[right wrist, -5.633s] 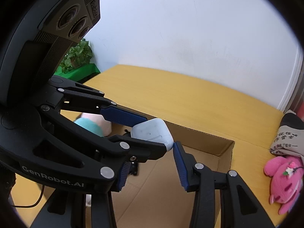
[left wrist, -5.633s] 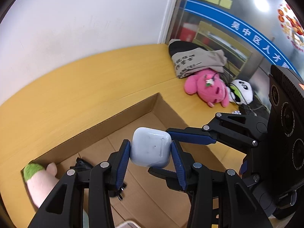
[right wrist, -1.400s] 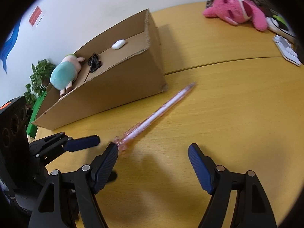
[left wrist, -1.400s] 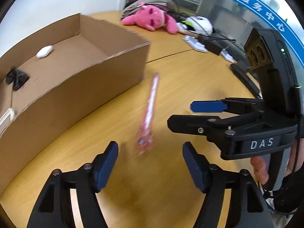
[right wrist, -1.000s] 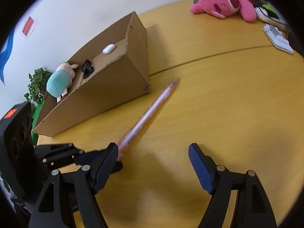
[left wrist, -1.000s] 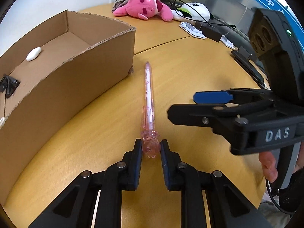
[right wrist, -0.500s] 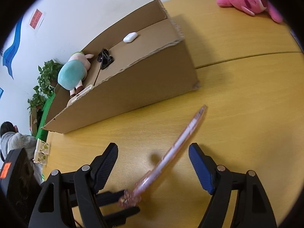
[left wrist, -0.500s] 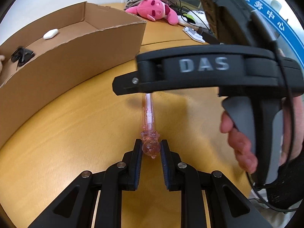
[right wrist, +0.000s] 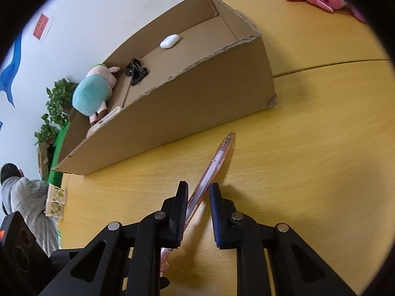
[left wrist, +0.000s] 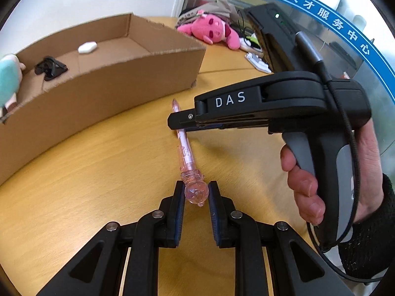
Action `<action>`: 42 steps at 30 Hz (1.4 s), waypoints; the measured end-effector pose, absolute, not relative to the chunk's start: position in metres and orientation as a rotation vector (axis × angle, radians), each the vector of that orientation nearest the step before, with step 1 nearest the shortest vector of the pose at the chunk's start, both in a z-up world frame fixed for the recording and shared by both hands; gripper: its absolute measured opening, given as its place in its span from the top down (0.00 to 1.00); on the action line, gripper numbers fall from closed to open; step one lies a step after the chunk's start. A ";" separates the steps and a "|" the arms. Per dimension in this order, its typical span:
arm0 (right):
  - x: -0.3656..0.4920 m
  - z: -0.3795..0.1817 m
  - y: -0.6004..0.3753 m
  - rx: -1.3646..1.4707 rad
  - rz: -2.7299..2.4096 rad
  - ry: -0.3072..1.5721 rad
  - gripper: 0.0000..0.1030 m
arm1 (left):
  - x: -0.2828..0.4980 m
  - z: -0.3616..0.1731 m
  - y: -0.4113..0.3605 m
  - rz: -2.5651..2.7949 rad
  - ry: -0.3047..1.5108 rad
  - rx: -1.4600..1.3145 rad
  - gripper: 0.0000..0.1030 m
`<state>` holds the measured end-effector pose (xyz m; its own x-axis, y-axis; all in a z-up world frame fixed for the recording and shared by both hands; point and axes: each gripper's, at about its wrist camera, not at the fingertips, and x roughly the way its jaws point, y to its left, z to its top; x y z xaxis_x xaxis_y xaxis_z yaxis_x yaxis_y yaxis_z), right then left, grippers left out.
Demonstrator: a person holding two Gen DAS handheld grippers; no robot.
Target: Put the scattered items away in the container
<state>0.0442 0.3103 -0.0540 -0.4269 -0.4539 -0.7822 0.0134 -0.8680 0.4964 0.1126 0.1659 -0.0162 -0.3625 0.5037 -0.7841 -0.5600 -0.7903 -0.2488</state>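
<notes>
A long pink transparent pen (left wrist: pixel 184 148) is held above the yellow table. My left gripper (left wrist: pixel 196 194) is shut on its bulbous cap end. My right gripper (right wrist: pixel 197 197) has its jaws around the pen's shaft (right wrist: pixel 209 170) near the middle; the left pad touches it and a small gap shows at the right pad. In the left wrist view the right gripper's fingers (left wrist: pixel 197 120) cross over the pen from the right. The open cardboard box (left wrist: pixel 123 79) stands beyond, and it shows in the right wrist view (right wrist: pixel 209 93) too.
Inside the box lie a white earbud case (right wrist: pixel 169 41), a black clip (right wrist: pixel 135 71), a teal and pink plush (right wrist: pixel 92 93) and a flat cream item (right wrist: pixel 103 120). A pink plush (left wrist: pixel 209 29) and cables lie at the table's far side.
The right gripper has come down over the pen and narrowed its jaws around the shaft. The left gripper stays shut on the pen's cap end and has lifted it slightly.
</notes>
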 end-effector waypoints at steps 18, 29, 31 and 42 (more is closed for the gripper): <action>0.043 0.071 0.305 1.103 -2.413 -0.608 0.89 | 0.108 0.062 0.144 2.308 0.019 -0.917 0.81; -0.012 0.138 0.293 1.026 -2.436 -0.430 0.91 | 0.045 0.105 0.144 2.336 -0.149 -0.899 0.81; -0.026 0.144 0.293 1.042 -2.430 -0.407 0.91 | 0.032 0.110 0.145 2.327 -0.186 -0.913 0.81; -0.121 0.136 0.294 1.213 -2.382 -0.357 0.91 | -0.059 0.108 0.161 2.256 -0.329 -1.125 0.81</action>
<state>-0.1214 0.2941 0.1364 -0.5177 -0.4937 -0.6987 0.2671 -0.8692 0.4162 -0.0589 0.1613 0.1082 -0.4685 0.6052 -0.6436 -0.3959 -0.7951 -0.4594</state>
